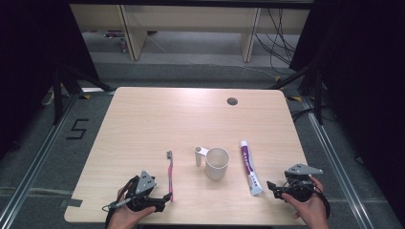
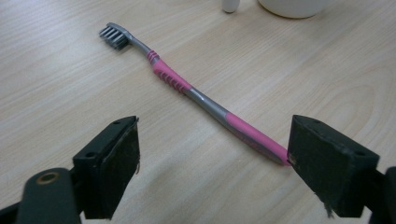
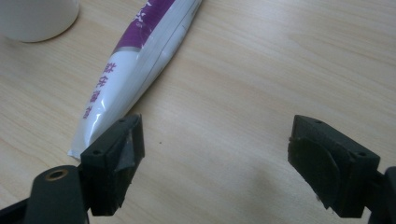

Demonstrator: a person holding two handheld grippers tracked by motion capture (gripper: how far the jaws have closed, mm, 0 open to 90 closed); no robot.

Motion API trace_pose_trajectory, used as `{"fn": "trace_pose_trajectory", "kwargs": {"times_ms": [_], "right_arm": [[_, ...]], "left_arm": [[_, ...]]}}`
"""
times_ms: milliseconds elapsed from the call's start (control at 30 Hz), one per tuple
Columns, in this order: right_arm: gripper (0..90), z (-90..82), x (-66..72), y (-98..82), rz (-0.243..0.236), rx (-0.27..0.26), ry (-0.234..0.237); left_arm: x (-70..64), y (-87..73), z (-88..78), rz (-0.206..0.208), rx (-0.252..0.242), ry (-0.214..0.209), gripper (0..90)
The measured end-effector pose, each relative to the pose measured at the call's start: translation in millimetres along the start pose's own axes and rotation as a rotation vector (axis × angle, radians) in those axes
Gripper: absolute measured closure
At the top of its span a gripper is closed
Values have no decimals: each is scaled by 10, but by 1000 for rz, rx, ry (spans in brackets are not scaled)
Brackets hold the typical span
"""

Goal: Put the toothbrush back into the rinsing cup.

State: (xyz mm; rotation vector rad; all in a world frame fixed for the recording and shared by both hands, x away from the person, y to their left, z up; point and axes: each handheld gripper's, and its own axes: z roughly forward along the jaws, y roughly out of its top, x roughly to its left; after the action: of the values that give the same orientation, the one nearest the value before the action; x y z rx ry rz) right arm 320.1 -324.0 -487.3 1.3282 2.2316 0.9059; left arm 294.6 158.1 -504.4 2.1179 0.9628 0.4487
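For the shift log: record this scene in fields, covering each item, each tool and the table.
left tool: open, at the handle end of the pink-and-grey plastic toothbrush
right tool: open, beside the crimped end of the white-and-purple toothpaste tube
centre: white plastic cup with handle, upright, between toothbrush and tube
surface: light wooden table
held: nothing

One toothbrush [image 1: 169, 174], one toothpaste tube [image 1: 250, 167], one cup [image 1: 216, 163].

Lab: black curtains [image 1: 28, 57], framed rig table [image 1: 143, 119]

Pink toothbrush [image 2: 196, 95] between spread fingers [image 2: 112, 168]
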Motion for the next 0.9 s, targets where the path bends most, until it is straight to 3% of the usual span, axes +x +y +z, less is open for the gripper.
{"fn": "trace_pose_trajectory", "kwargs": {"times_ms": [67, 100, 133, 200, 267, 300, 567, 600, 633, 700, 733, 800, 833, 900], "right_arm": [[199, -2, 8, 1, -2, -2, -1], [199, -25, 38, 8, 42, 32, 8], [199, -25, 38, 8, 42, 32, 8], [201, -10, 10, 5, -1, 16, 8], [201, -21, 34, 6, 39, 28, 5], [201, -12, 14, 5, 13, 18, 0], [201, 13, -5, -6, -7, 14, 6], [201, 13, 4, 1, 3, 16, 12], [201, -2, 55, 0, 66, 53, 21], [202, 3, 54, -1, 63, 62, 26], [202, 4, 57, -2, 66, 60, 21], [202, 18, 8, 4, 22, 32, 21], [202, 10, 38, 0, 76, 51, 15], [202, 12, 21, 0, 58, 43, 10]], "left_arm": [[-8, -5, 6, -24, -7, -3, 163], [-11, -4, 11, -29, -11, -1, 162], [-11, -4, 11, -29, -11, -1, 162], [-12, -2, 8, -25, 1, -7, 165], [-19, -8, 17, -24, -5, -8, 180], [-16, -10, 27, -17, -5, -9, 178], [-2, 2, 21, -32, -8, 6, 201], [11, 7, 8, -19, 5, 0, 210], [8, 11, 14, -32, -5, 4, 243], [30, 26, 15, -26, 8, 3, 244], [26, 34, 28, -45, -4, 6, 249], [47, 67, 35, -51, -7, 2, 264], [56, 85, 37, -53, -7, 8, 278], [67, 123, 46, -60, -11, 2, 287]]}}
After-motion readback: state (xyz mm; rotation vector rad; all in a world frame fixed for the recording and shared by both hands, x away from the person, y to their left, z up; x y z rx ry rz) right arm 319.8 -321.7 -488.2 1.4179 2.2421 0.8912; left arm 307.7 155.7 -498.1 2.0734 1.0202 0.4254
